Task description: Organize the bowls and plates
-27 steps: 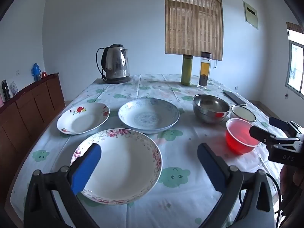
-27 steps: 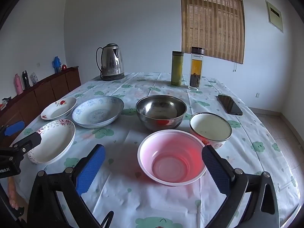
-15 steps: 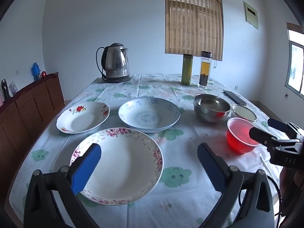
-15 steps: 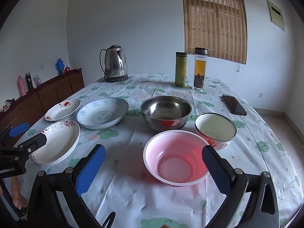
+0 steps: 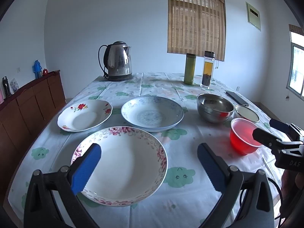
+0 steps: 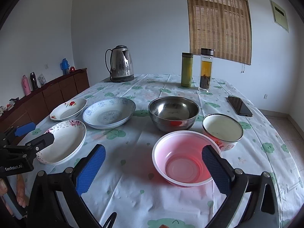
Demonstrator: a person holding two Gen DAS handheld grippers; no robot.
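Little has shifted since earlier; the right gripper (image 6: pixel 153 168) edges closer to the red plastic bowl (image 6: pixel 187 157). Both it and the left gripper (image 5: pixel 148 168), over the floral plate (image 5: pixel 121 163), gape wide, empty; pinch rims squarely.

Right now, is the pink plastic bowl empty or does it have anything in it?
Empty. In the right wrist view the pink plastic bowl stands upright on the tablecloth and its bare bottom shows, with no food or liquid visible.
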